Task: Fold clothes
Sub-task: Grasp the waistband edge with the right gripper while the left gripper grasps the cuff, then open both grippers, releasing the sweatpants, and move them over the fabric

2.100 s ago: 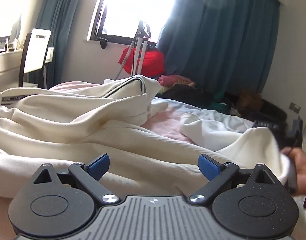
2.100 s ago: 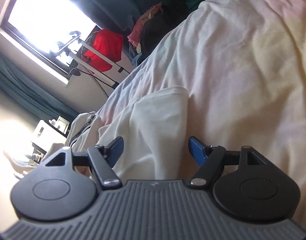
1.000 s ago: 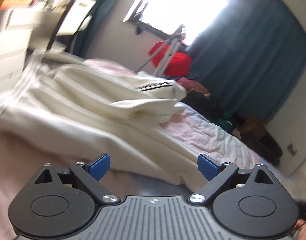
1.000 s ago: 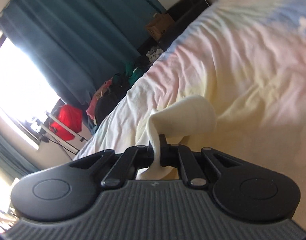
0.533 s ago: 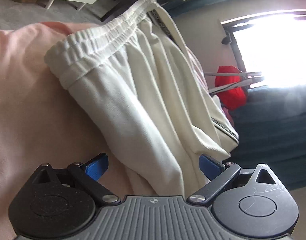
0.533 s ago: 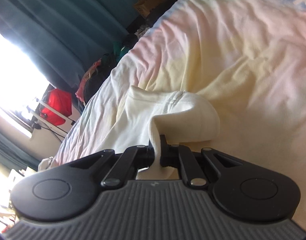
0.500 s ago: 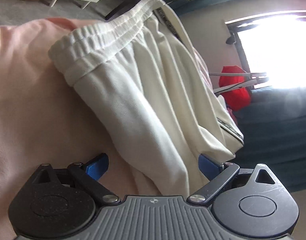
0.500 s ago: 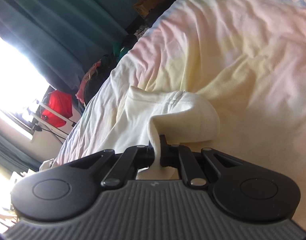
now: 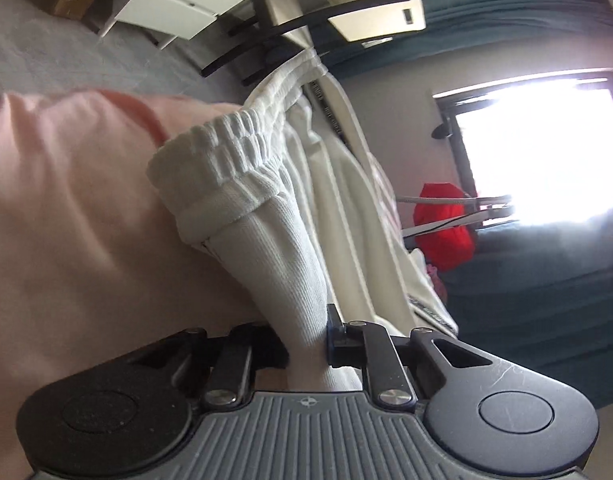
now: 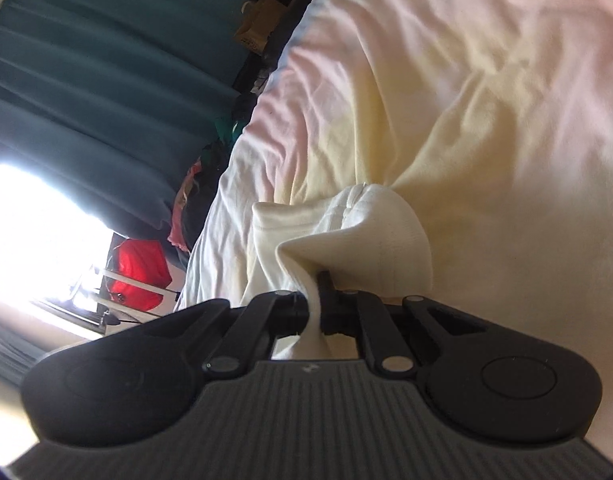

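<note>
- The left gripper [image 9: 306, 340] is closing its jaws on a fold of the white pants [image 9: 290, 248], just below the elastic waistband [image 9: 226, 160]; the cloth fills the narrow gap between them.
- The pants lie on the pink bedding [image 9: 66, 220], and their legs run away from the waistband toward the window [image 9: 546, 140].
- A dark stripe [image 9: 330, 116] runs along one side seam.
- The right gripper [image 10: 315, 304] is clamped tight on a thin pinch of cream fabric, the pants cuff [image 10: 366, 232], which bunches up just ahead of the jaws.
- The cuff rests on the pale, wrinkled bed sheet [image 10: 486, 100], tinted pink and yellow.
- Beyond the bed in the left view stand a chair [image 9: 366, 20] and white drawers [image 9: 194, 4].
- A red bag [image 9: 442, 232] sits by the window, next to teal curtains [image 10: 86, 60].
- A cardboard box [image 10: 258, 28] sits at the far end of the bed in the right view.
</note>
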Available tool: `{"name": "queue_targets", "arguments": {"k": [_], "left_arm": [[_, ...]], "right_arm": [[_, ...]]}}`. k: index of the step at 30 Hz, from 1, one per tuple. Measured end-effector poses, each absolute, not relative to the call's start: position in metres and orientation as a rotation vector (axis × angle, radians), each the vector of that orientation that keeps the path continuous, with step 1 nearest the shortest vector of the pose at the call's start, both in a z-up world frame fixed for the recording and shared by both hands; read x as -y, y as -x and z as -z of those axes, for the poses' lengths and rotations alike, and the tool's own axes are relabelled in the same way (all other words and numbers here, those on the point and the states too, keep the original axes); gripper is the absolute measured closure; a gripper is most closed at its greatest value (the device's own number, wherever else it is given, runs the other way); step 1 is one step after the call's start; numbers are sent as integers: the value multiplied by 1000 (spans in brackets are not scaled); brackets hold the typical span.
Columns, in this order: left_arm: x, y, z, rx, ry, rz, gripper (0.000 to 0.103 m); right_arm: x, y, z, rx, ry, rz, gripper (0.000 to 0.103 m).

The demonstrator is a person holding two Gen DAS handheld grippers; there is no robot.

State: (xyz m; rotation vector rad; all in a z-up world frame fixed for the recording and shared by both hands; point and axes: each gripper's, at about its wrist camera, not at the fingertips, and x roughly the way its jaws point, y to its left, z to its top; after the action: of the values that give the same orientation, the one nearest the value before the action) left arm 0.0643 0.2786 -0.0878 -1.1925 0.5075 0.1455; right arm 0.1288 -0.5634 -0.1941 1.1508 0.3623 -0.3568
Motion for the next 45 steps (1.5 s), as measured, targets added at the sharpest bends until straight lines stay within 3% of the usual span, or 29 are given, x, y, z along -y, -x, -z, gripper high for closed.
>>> {"name": "queue_targets", "arguments": {"k": [4, 12, 16, 21, 24, 25, 26, 27, 28, 30, 38, 45], "left_arm": [[-277, -39, 53, -400, 1052, -110, 91], [-293, 17, 59, -238, 1260, -111, 93], [-296, 46, 54, -306, 1211, -195, 93], [-289, 45, 46, -485, 1013, -301, 90], [-273, 41, 32, -548, 858, -377, 77], [-267, 40, 27, -562, 807, -401, 69], [-260, 39, 20, -559, 758, -418, 48], [-251, 38, 14, -541, 711, -433, 36], [-245, 40, 8, -520, 666, -448, 17], [-228, 39, -6, -470, 553, -476, 11], [-142, 6, -20, -469, 259, -306, 1], [-104, -28, 8, -533, 174, -205, 1]], "right_arm": [[563, -128, 181, -338, -1090, 357, 97], [569, -86, 158, -197, -1117, 459, 97], [573, -66, 153, -334, -1051, 636, 97], [579, -35, 190, -475, -1203, 743, 94], [582, -33, 186, -478, -1186, 748, 93], [581, -34, 181, -482, -1152, 753, 90], [580, -35, 176, -486, -1117, 758, 81], [579, -36, 171, -490, -1083, 763, 72], [578, -37, 166, -492, -1048, 769, 42], [576, -39, 155, -452, -963, 790, 4], [550, -94, 122, -432, -479, 574, 4], [537, -145, 123, -499, -360, 425, 4]]}}
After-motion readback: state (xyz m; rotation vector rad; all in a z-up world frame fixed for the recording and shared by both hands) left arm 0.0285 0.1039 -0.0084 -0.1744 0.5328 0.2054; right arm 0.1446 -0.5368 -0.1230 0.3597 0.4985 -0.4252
